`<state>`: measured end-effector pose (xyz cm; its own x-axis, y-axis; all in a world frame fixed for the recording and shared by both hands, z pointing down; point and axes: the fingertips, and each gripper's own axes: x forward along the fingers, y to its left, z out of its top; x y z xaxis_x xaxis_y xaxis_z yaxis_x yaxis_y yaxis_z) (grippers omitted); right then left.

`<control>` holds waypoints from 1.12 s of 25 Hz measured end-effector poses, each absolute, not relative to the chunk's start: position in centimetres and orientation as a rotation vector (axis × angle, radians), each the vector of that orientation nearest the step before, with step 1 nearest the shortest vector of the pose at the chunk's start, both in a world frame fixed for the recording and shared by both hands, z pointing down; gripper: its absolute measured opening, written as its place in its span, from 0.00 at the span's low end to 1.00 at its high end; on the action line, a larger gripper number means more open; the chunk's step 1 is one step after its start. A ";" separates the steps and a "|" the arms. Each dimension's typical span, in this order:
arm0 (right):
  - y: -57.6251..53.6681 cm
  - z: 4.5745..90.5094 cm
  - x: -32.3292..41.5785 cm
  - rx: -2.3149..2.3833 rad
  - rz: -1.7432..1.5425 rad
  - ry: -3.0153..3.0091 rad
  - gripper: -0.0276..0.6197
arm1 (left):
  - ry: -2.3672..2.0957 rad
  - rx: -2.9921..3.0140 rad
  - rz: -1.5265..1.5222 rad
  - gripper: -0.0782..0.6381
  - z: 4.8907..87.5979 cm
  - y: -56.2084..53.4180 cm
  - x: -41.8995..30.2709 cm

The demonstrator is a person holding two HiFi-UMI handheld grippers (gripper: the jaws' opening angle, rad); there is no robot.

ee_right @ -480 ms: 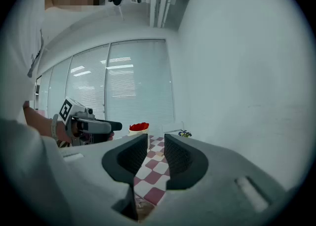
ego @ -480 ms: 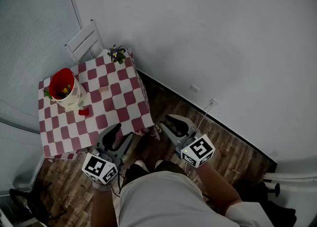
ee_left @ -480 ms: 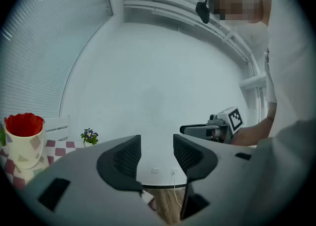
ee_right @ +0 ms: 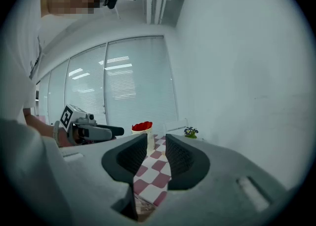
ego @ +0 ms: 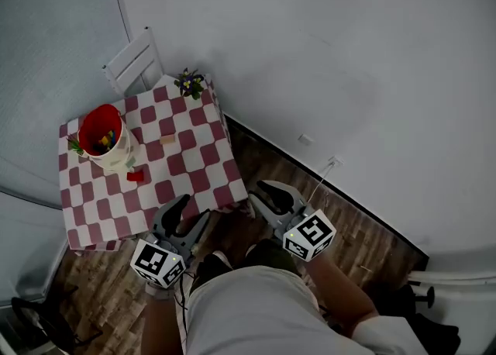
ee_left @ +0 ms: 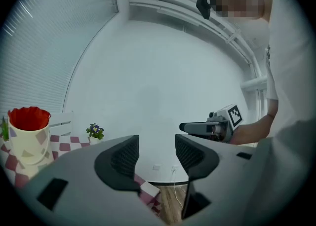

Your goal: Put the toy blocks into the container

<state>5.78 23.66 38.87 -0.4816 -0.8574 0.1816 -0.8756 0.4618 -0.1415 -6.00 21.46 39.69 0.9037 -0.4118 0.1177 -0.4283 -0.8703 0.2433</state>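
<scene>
Two loose blocks lie on a small table [ego: 198,179] covered with a red-and-white checked cloth. A red block [ego: 136,177] sits just beside the foot of the container [ego: 116,157]. A tan block [ego: 165,139] lies a little farther off, toward the table's middle. The container is a pale cup with a red lining, standing upright near the table's left edge. Several coloured blocks [ego: 105,142] already sit inside it, so the task looks partly done, with the two on the cloth left to collect. A small potted plant [ego: 188,82] stands at the far corner, and a white chair [ego: 133,63] is behind the table.

The person stands at the near edge of the table, holding both grippers low in front of the body. The left gripper [ego: 188,214] hovers over the near edge of the cloth, its jaws spread wide with nothing between them. The right gripper [ego: 262,197] is off the table's near right corner, over the wooden floor [ego: 356,229]. Its jaws are parted by a narrower gap and hold nothing either.

Both loose blocks are well apart from the grippers, across the table toward the far left. The red block is the closer one to the left gripper, so a reach forward and leftward with that tool seems the likely next move.
</scene>
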 end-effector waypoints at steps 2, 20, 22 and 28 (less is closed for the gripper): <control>22.7 39.3 5.4 1.532 0.393 -2.637 0.21 | -0.653 2.789 0.097 0.40 40.1 21.0 -6.6; 5.8 45.8 1.8 0.851 0.628 -2.744 0.21 | -1.239 2.407 0.183 0.40 46.8 9.1 -10.9; 4.6 46.7 1.4 0.762 0.644 -2.747 0.21 | -1.314 2.336 0.192 0.40 47.8 8.2 -11.3; 2.0 49.5 0.5 0.563 0.687 -2.738 0.21 | -1.503 2.154 0.289 0.40 51.2 6.3 -13.0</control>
<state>0.49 2.03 49.49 -0.8904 -0.3032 0.3395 -0.4276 0.8128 -0.3956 -12.95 6.27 51.18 0.3700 -0.8186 0.4393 -0.9231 -0.2705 0.2734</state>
